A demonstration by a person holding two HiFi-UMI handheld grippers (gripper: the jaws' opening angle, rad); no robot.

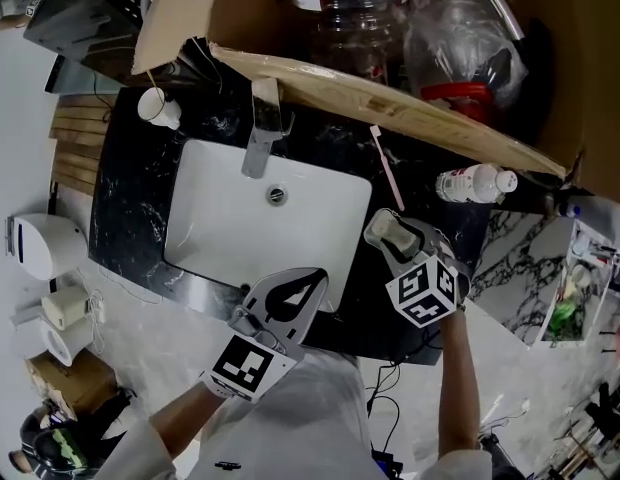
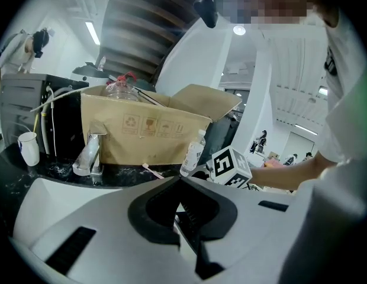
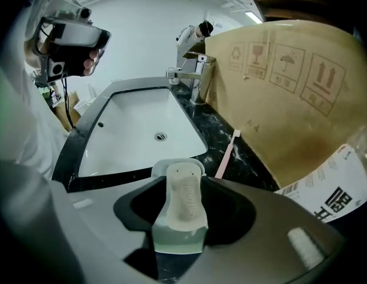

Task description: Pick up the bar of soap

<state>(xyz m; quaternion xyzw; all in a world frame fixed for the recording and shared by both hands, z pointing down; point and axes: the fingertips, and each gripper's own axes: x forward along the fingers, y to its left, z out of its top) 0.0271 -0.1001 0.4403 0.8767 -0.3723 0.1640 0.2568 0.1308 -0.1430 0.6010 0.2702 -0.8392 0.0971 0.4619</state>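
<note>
My right tongs (image 3: 183, 181) are spread wide and point steeply down over the bar of soap (image 3: 184, 203). The bar lies in a pale green soap dish (image 3: 171, 241) on the black desk (image 1: 135, 183), just right of the white sink (image 1: 220, 213). Bar and dish sit between the pads, not yet pinched. My left tongs (image 1: 318, 274) are closed on nothing, over the sink's front edge. I judge the soap light and stiff but probably slick, perhaps soft-skinned if wet, so a hard squeeze could squirt it out. I'd take it across its long sides near the middle, above the dish rim, so the dish stays behind.
</note>
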